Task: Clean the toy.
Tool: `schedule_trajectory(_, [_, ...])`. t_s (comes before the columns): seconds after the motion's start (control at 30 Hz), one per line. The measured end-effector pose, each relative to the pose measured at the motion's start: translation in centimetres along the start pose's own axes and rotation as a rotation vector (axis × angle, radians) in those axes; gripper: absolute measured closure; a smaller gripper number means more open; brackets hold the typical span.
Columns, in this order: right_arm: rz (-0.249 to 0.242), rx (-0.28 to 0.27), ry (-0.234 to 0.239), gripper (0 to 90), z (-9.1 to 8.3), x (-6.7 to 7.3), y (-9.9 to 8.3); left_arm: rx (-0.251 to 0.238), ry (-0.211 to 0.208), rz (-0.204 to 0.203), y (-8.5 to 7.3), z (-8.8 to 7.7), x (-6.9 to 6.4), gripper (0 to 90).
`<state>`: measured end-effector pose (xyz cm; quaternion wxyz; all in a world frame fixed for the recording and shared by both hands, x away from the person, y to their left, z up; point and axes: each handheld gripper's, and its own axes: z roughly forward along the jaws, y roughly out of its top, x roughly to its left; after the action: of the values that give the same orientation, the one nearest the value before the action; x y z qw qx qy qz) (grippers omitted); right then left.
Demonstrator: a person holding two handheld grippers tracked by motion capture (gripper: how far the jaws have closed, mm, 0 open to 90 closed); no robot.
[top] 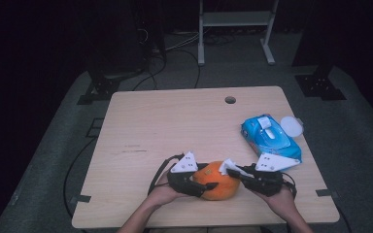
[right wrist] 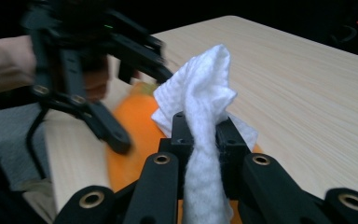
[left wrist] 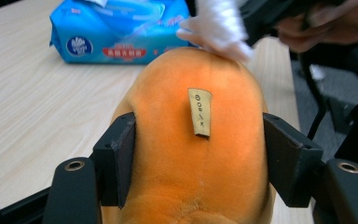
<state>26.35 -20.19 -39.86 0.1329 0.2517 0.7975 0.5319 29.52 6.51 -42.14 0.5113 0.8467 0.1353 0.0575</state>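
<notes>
Orange and plush, the soft toy (top: 217,181) sits on the near edge of the wooden table (top: 175,126), between both hands. The left gripper (left wrist: 199,158) has its fingers (left wrist: 116,158) pressed against the toy's sides, clamping it. The right gripper (right wrist: 200,135) has its fingers pinched tight on a crumpled white wipe (right wrist: 204,107), which touches the top of the toy. A blue wipes pack (top: 270,136) lies near the right edge.
</notes>
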Motion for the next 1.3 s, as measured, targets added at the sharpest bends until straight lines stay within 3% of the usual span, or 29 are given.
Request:
schedule_trajectory(0.1, [-0.043, 0.02, -0.006, 79.9, 0.7, 0.6, 0.1, 0.009, -0.005, 0.0, 0.0, -0.3, 0.0, 33.7])
schedule_trajectory(0.27, [-0.016, 0.051, -0.051, 79.8, 0.4, -0.9, -0.9, 0.008, -0.014, -0.002, 0.0, -0.5, 0.0, 33.3])
schedule_trajectory(0.37, [-0.001, 0.039, -0.052, 79.8, 0.3, -0.7, -0.6, 0.006, -0.018, -0.009, 0.1, -0.3, 0.1, 32.4])
schedule_trajectory(0.43, [-0.011, 0.022, -0.021, 79.9, 0.4, 0.0, -0.2, 0.006, -0.012, -0.009, 0.1, -0.2, 0.1, 29.6])
schedule_trajectory(0.53, [-0.053, 0.05, -0.031, 79.9, 0.8, 0.4, -0.1, -0.003, 0.004, 0.001, -0.2, -0.1, 0.3, 18.8])
schedule_trajectory(0.6, [-0.051, 0.064, -0.05, 79.8, 0.8, -0.1, -0.5, -0.015, -0.016, -0.021, -0.5, -0.2, 0.7, 16.3])
schedule_trajectory(0.73, [-0.021, 0.071, -0.069, 79.8, 0.5, -1.0, -1.2, -0.002, -0.033, -0.021, -1.3, -0.2, 1.2, 12.2])
schedule_trajectory(0.83, [0.004, 0.073, -0.07, 79.8, 0.5, -1.4, -1.3, -0.008, -0.028, -0.027, -1.6, 0.3, 1.1, 15.0])
schedule_trajectory(0.93, [0.001, 0.064, -0.074, 79.9, 0.5, -0.9, -0.9, -0.017, 0.0, -0.017, -1.7, 0.7, 1.0, 25.4])
schedule_trajectory(1.0, [0.008, 0.041, -0.045, 79.9, 0.4, -0.5, -0.6, -0.023, 0.005, -0.016, -1.7, 0.8, 0.9, 28.4])
schedule_trajectory(1.1, [-0.023, 0.046, -0.034, 79.9, 0.5, 0.0, -0.2, -0.018, -0.017, -0.002, -1.7, 0.6, 0.8, 24.9])
schedule_trajectory(1.13, [-0.025, 0.048, -0.034, 79.9, 0.5, 0.0, -0.3, -0.023, -0.036, -0.013, -1.8, 0.4, 0.9, 22.1])
schedule_trajectory(1.2, [-0.022, 0.054, -0.041, 79.9, 0.5, -0.4, -0.6, -0.031, -0.06, -0.032, -2.0, 0.4, 1.2, 16.5])
schedule_trajectory(1.3, [0.012, 0.057, -0.062, 80.0, 0.5, -1.1, -0.9, -0.028, -0.054, -0.014, -2.2, 0.9, 1.3, 16.1])
